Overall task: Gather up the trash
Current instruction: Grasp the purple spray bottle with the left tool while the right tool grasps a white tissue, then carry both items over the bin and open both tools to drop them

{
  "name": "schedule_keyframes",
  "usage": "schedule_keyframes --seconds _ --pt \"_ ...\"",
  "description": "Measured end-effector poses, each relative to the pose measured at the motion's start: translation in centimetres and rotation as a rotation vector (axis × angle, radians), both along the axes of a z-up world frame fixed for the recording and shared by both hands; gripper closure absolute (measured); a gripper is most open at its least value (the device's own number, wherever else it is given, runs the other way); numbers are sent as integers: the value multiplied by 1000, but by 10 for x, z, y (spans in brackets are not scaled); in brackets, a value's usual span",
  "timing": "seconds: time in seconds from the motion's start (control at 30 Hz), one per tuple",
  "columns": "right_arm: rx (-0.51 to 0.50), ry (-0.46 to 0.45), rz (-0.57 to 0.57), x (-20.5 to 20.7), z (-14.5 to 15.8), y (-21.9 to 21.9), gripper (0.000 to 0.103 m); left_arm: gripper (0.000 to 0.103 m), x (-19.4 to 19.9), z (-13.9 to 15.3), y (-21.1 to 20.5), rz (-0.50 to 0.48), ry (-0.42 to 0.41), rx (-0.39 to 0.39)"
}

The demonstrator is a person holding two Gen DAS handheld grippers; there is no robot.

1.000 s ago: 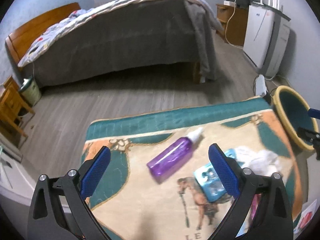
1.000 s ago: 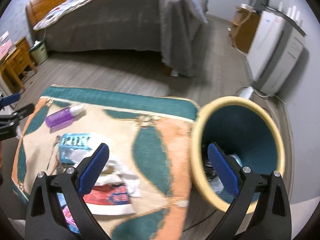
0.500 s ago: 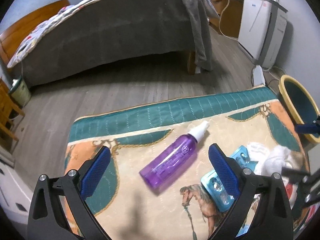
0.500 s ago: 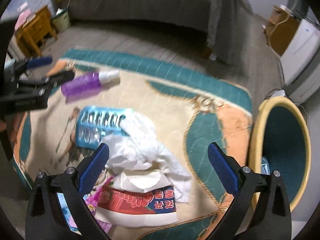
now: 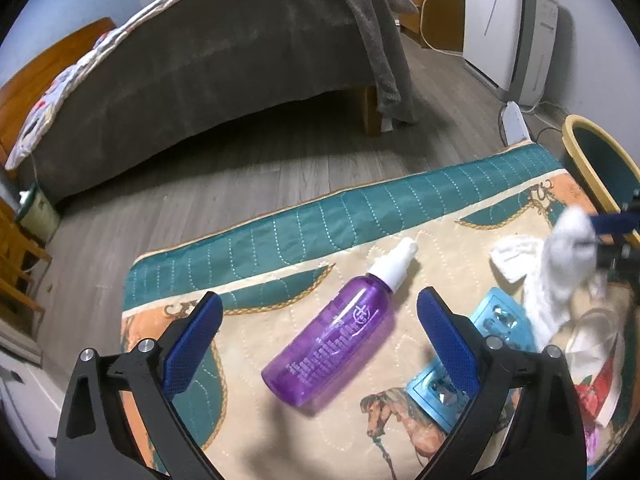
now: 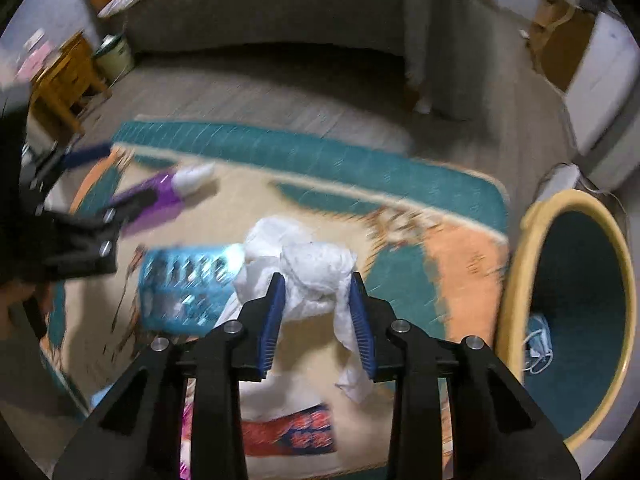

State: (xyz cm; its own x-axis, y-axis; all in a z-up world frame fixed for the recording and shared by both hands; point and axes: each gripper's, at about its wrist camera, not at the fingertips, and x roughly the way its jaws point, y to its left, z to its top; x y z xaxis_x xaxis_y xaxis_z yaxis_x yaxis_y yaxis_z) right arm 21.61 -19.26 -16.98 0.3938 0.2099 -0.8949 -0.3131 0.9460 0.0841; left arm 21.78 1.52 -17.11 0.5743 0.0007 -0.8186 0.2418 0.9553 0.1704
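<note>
A purple spray bottle (image 5: 338, 336) with a white cap lies on the patterned rug (image 5: 304, 232). My left gripper (image 5: 318, 330) is open, its fingers on either side of the bottle and just above it. My right gripper (image 6: 318, 298) is shut on a crumpled white tissue (image 6: 316, 272) and holds it above the rug; the tissue also shows in the left wrist view (image 5: 560, 256). A blue blister pack (image 6: 184, 292) lies beside it. A red printed wrapper (image 6: 292, 430) lies under my right gripper. The yellow-rimmed teal bin (image 6: 576, 316) stands at the right.
A bed (image 5: 208, 64) with a grey cover stands beyond the rug. A white appliance (image 5: 508, 28) and a wooden cabinet (image 5: 436, 12) line the right wall. A wooden stand (image 6: 64, 80) and a small pail (image 6: 116, 54) are at the left. A face mask (image 6: 540, 350) lies in the bin.
My right gripper has closed on the white tissue and lifted it off the rug. My left gripper has moved closer to the purple bottle and stays open.
</note>
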Motion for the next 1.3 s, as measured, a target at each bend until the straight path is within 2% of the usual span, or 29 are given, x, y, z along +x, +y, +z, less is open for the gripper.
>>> schedule_keyframes --seconds 0.17,0.23,0.4,0.47,0.53,0.77,1.0,1.23,1.3 --pt "4 11 -60 13 -4 -13 71 9 5 -12 -2 -10 45 7" --pt "-7 17 -58 16 -7 -12 71 23 7 -19 -1 -18 75 0" --pt "-11 29 -36 21 -13 -3 71 44 11 -33 -1 -38 150 -23" --pt "-20 29 -25 20 -15 0 71 51 10 -33 -2 -58 152 -39" --pt "-18 26 -21 20 -13 1 72 62 8 -33 -4 -84 153 -40" --pt "35 -16 -47 18 6 -5 73 66 2 -30 -14 -129 139 -26" --pt "104 -82 -87 8 35 -19 73 68 -9 -9 -14 -113 79 -41" --pt "110 -153 -129 -9 58 -40 73 69 -24 18 -15 -93 -4 -56" --pt "117 -155 -140 -16 60 -45 73 69 -30 29 -16 -83 -29 -81"
